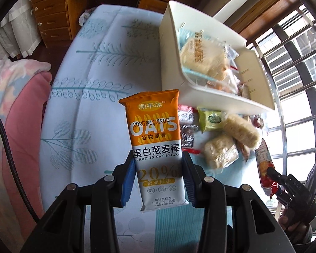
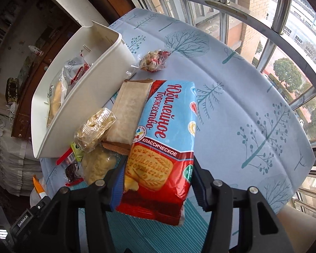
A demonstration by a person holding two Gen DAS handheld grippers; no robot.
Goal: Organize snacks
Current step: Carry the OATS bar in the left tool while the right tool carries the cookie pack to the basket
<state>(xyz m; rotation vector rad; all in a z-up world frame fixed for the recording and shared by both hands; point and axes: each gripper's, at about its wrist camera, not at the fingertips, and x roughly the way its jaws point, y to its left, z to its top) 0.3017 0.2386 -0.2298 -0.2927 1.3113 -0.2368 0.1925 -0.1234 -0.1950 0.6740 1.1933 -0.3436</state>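
Now my left hand-held gripper (image 1: 159,175) pinches the oat stick (image 1: 155,145) narrowly; my right hand-held gripper (image 2: 158,181) clamps the biscuit pack (image 2: 164,143), white bin (image 2: 90,97) beyond, leftward.

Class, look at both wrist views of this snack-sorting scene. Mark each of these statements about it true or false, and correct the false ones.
1. The left hand-held gripper holds an orange and white oat stick packet. True.
2. The white bin is empty. False: it already holds several wrapped snacks.
3. The right hand-held gripper has a blue and red biscuit pack between its fingers. True.
4. The tablecloth is plain red. False: it is pale blue with a tree and leaf print.
5. All loose snacks are in the bin. False: several, including a green packet, lie on the cloth beside it.
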